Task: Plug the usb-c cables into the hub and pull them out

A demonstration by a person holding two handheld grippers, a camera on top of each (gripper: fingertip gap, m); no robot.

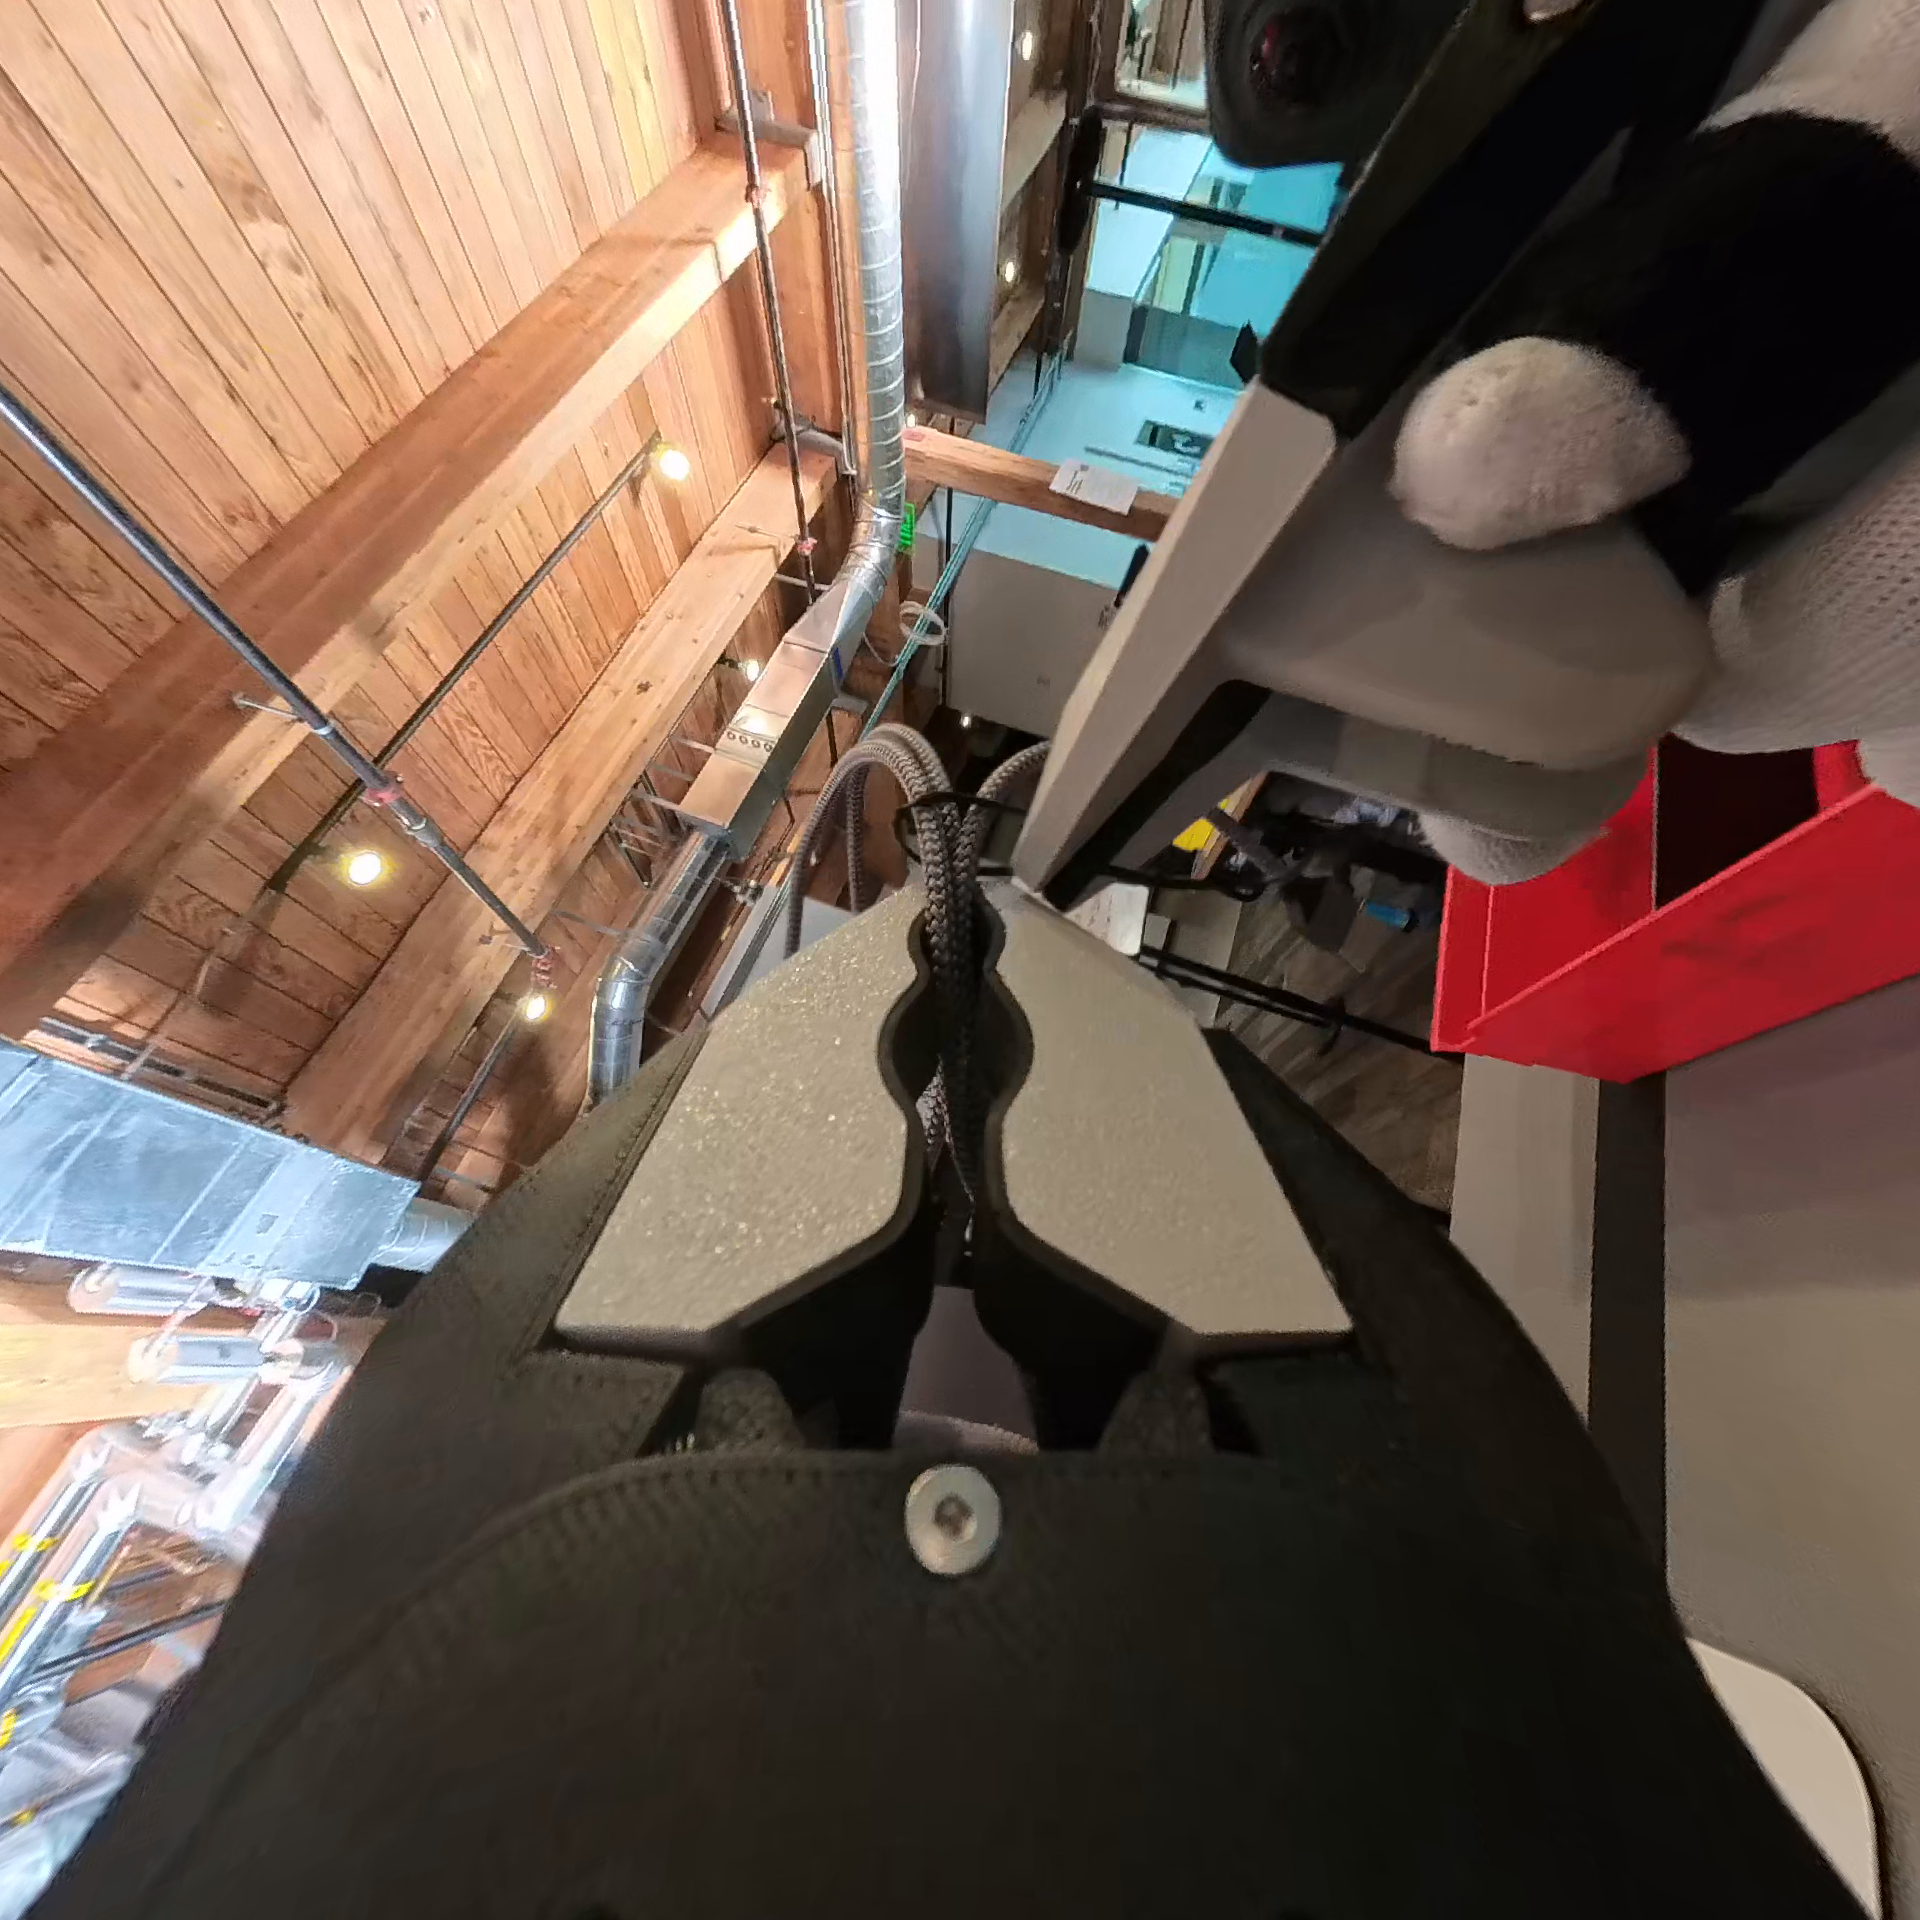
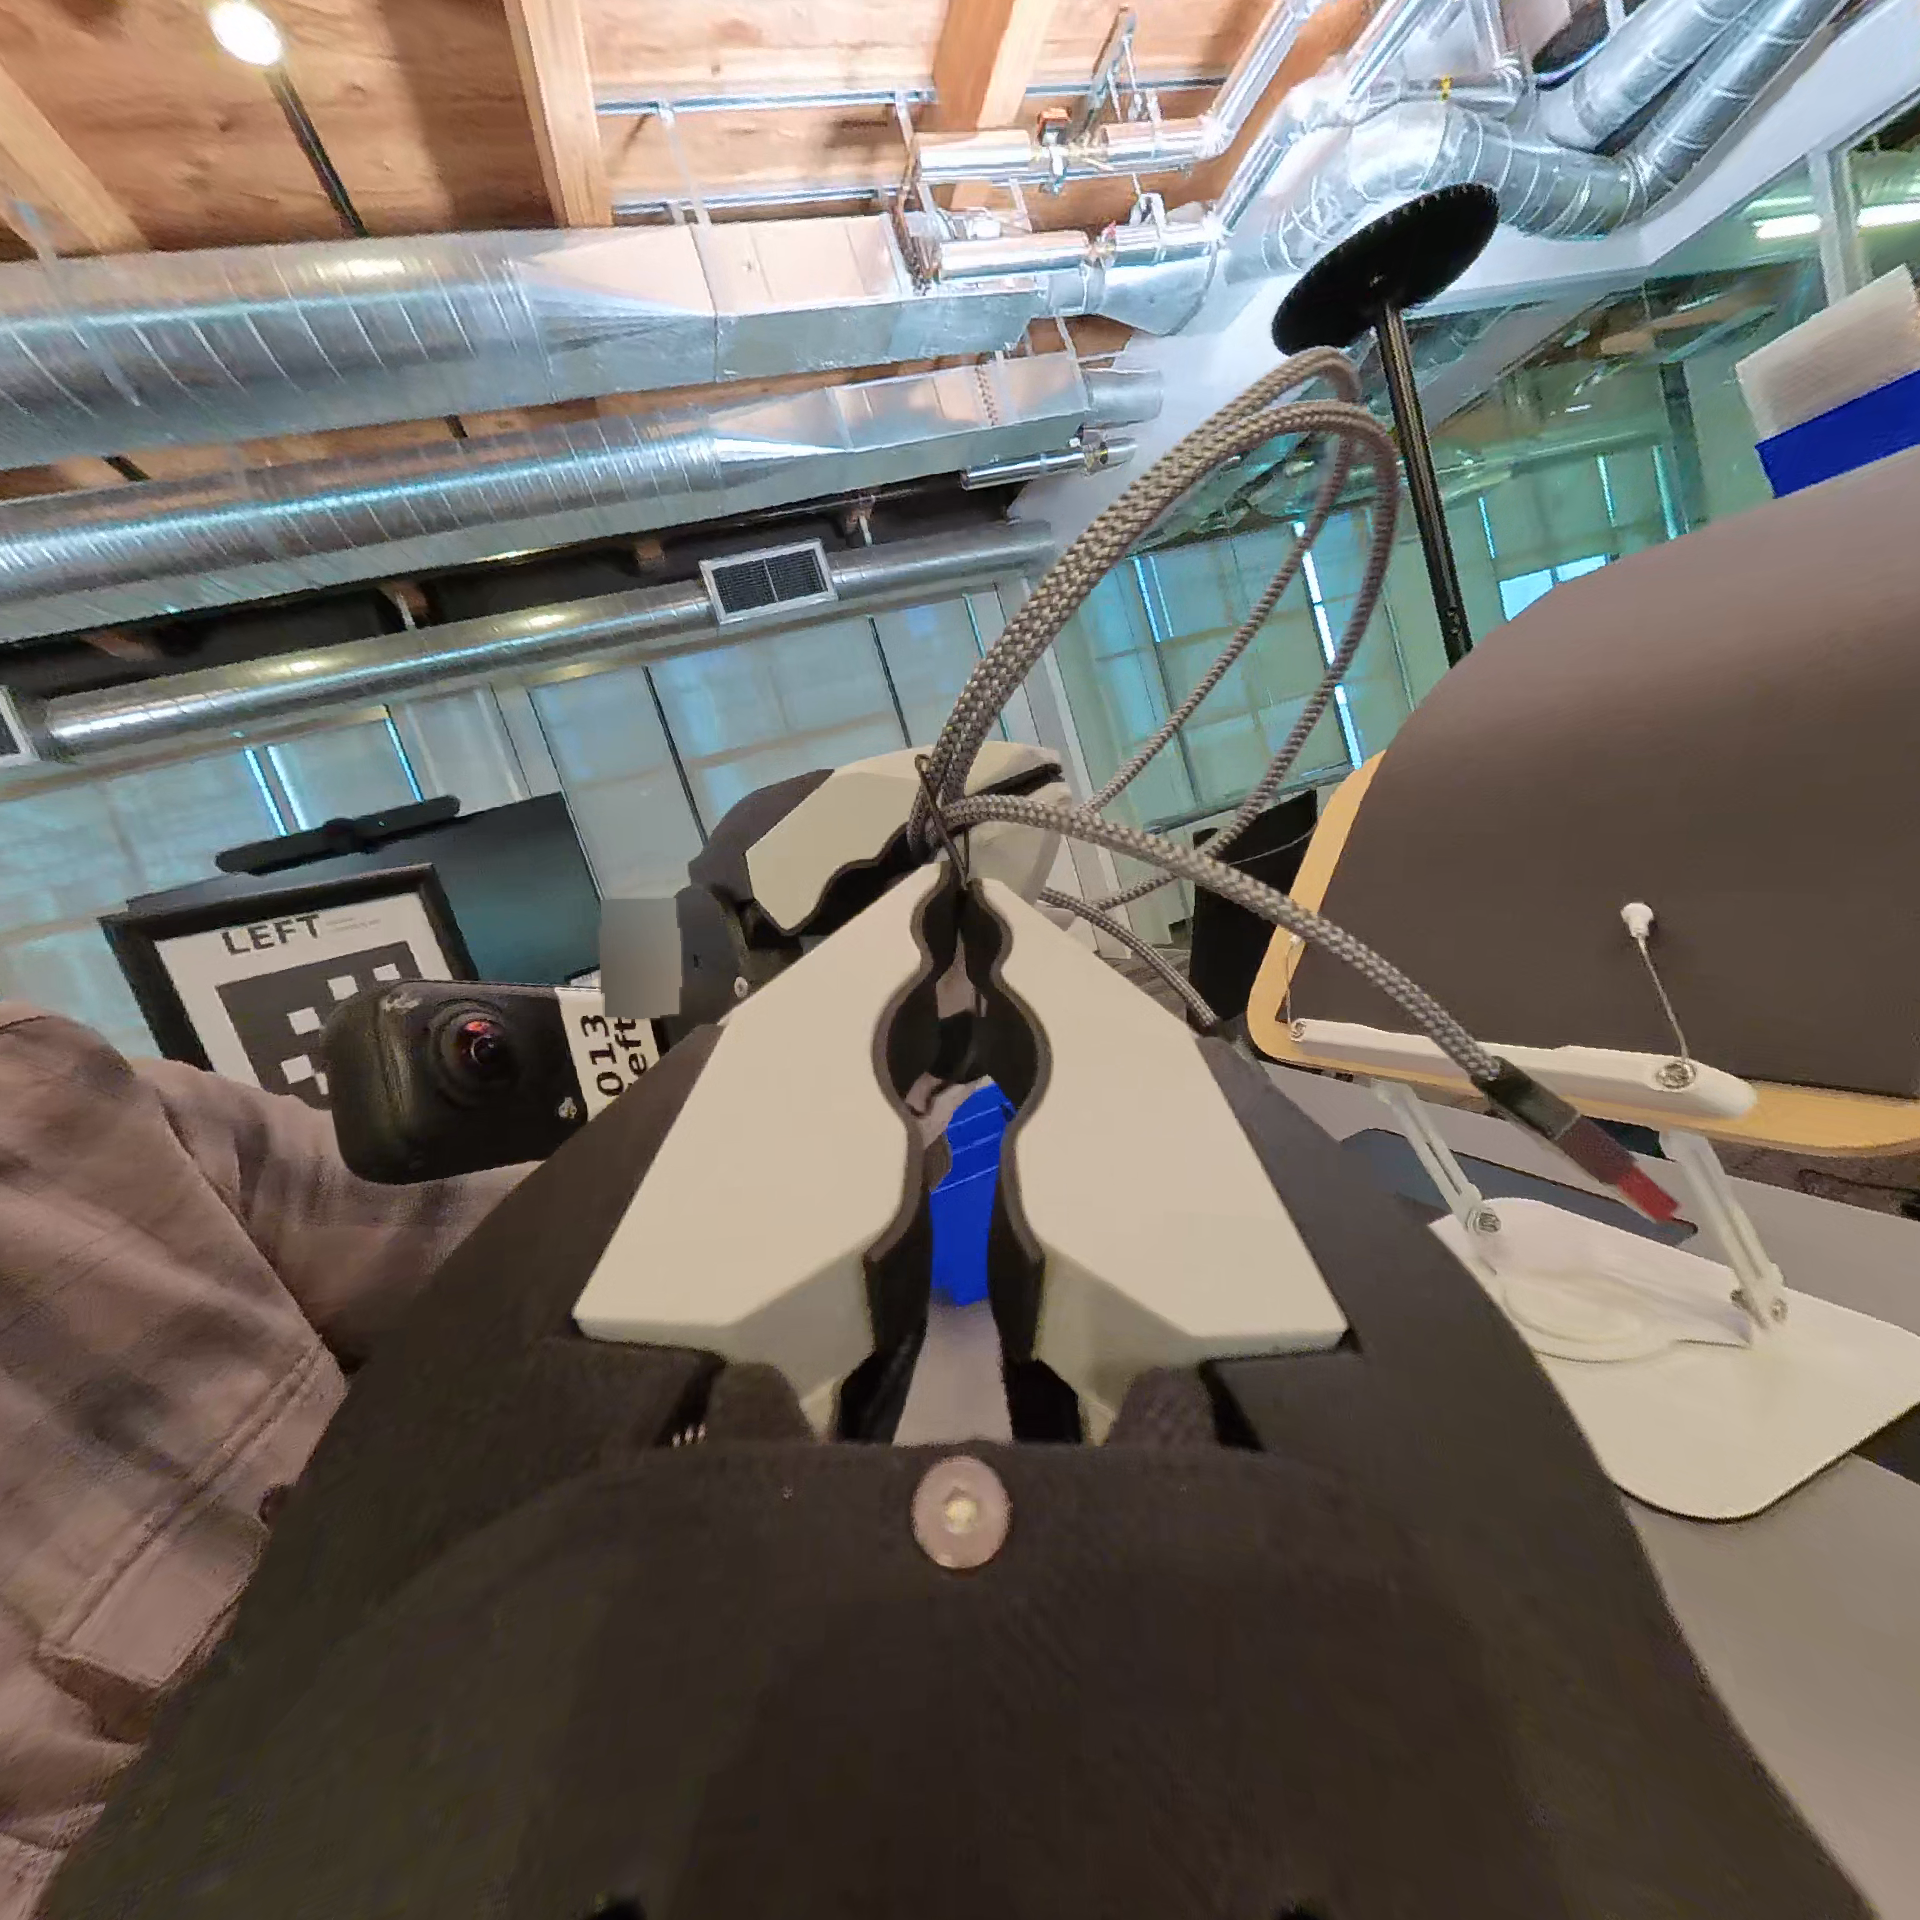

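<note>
My left gripper (image 1: 956, 920) is shut on a coiled bundle of grey braided usb-c cable (image 1: 951, 852), held up in the air. A thin black tie (image 1: 935, 805) wraps the bundle just past my fingertips. In the right wrist view my right gripper (image 2: 961, 883) is shut, and its fingertips pinch that black tie (image 2: 940, 831) right against the left gripper (image 2: 935, 836). Cable loops (image 2: 1195, 862) arch up and to the right. One cable end with a dark and red plug (image 2: 1558, 1127) hangs at the right. No hub shows in either view.
A gloved hand (image 1: 1538, 457) holds the right gripper, close above my left one. A red bin (image 1: 1662, 935) stands on the grey table. A white stand with a wooden-edged board (image 2: 1340, 997) is at the right. A blue box (image 2: 966, 1195) shows between my right fingers. Less than 4 cm separates the two grippers' tips.
</note>
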